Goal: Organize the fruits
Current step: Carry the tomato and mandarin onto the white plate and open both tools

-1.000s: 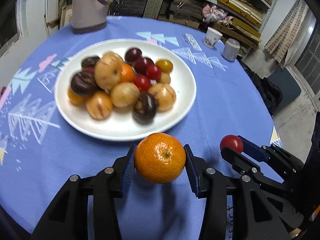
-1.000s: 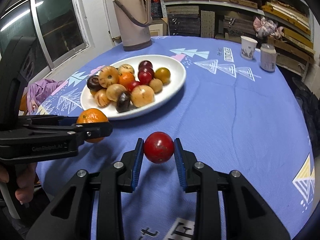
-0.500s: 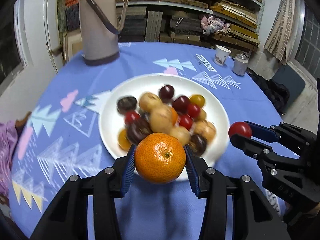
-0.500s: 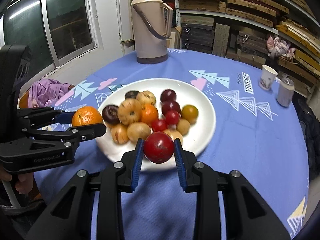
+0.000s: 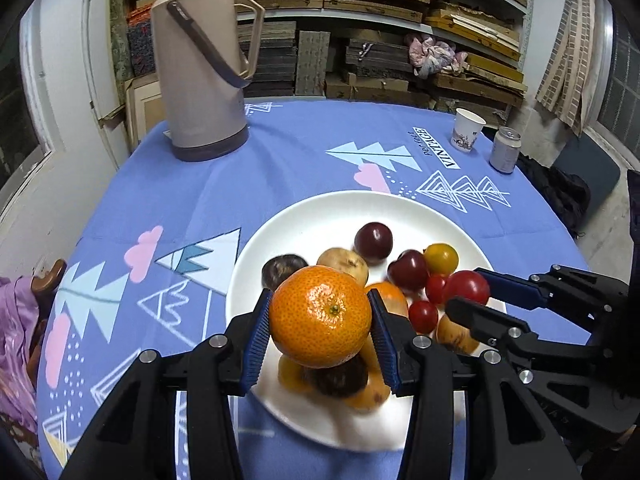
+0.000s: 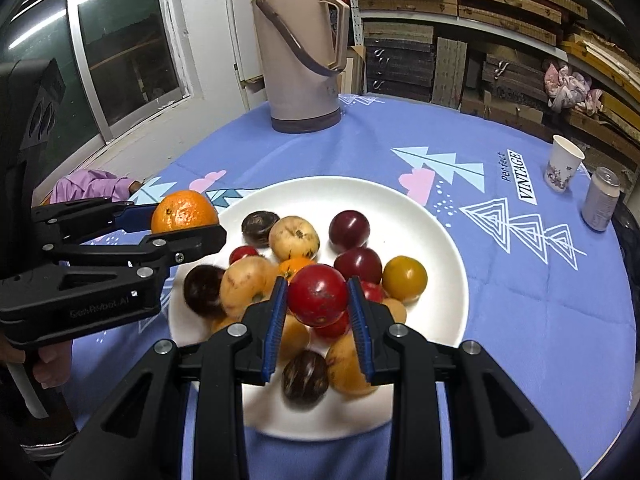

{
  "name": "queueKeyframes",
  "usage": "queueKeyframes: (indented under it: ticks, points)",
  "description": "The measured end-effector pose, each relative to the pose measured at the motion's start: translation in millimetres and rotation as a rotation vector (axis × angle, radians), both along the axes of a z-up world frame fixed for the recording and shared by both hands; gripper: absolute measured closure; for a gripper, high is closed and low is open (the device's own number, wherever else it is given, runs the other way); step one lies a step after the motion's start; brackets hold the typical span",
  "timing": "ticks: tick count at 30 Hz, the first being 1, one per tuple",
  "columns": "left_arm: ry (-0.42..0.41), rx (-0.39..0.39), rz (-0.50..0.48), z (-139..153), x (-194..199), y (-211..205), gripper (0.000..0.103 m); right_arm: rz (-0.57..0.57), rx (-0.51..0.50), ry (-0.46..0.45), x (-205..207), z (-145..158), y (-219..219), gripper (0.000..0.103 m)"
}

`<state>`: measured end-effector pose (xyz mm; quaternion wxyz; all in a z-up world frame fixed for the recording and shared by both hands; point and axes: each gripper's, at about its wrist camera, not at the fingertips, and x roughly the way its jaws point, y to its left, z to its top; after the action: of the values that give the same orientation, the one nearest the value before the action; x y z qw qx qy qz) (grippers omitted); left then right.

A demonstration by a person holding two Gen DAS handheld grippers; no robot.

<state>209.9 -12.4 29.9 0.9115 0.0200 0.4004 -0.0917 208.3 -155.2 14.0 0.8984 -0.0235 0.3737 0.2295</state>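
left wrist: left gripper (image 5: 320,316) clamped on orange mandarin (image 5: 320,316), held above plate's 7 o'clock side
right wrist: right gripper (image 6: 318,296) clamped on red tomato (image 6: 318,295), above the fruit pile
plate (image 6: 436,240): white, heaped with mixed fruit, on blue tablecloth (image 6: 540,300)
thermos (image 6: 304,48): 12 o'clock of plate, well apart
paper cup (image 6: 564,164), can (image 6: 601,200): 2 o'clock, near table edge
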Motion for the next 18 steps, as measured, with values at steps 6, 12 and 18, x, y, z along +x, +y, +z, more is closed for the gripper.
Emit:
queueKeyframes:
  ticks: [6, 12, 18]
  points:
    - [0.022, 0.003, -0.026, -3, 26, -12, 0.056, -0.006, 0.003, 0.016, 21, -8, 0, 0.073]
    - [0.049, 0.010, -0.027, -12, 47, -21, 0.056, -0.007, 0.011, 0.039, 38, -17, -1, 0.073]
    - [0.078, 0.030, -0.026, -22, 61, -25, 0.054, -0.015, 0.010, 0.050, 48, -24, -4, 0.061]
